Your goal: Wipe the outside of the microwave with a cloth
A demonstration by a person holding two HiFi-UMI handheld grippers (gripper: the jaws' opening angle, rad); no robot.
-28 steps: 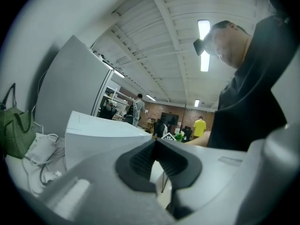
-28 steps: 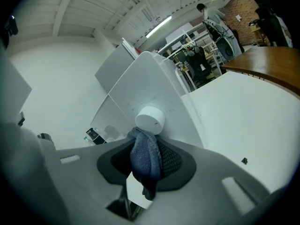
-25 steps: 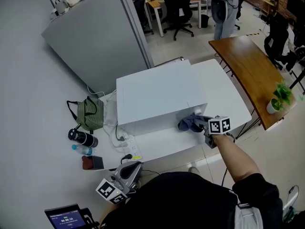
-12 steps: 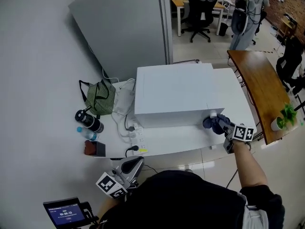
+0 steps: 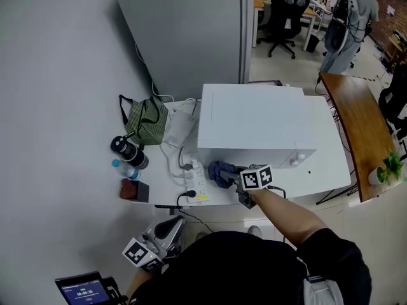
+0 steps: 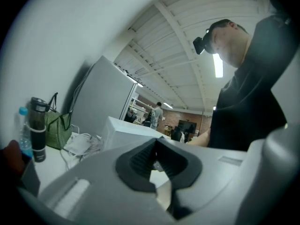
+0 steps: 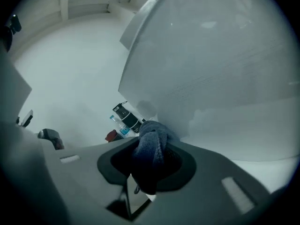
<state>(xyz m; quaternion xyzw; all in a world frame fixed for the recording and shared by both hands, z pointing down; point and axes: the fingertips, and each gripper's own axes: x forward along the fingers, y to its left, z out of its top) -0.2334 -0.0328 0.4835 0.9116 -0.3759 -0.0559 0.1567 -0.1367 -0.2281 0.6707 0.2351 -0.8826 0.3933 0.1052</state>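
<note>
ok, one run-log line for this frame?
phase: wiping | right claw: shut on cloth, at left end of microwave front | left claw: shut, empty, idle near person's body

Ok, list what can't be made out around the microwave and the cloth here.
- Microwave door and back: the head view shows mostly its top, and the right gripper view shows only a blank grey face from very close.
- Whether the cloth touches the microwave: the head view is too steep to tell, and in the right gripper view the cloth, clamped in the right gripper, blocks the spot.
- Screen: in the head view it is cut off by the bottom edge and its print is too small.
</note>
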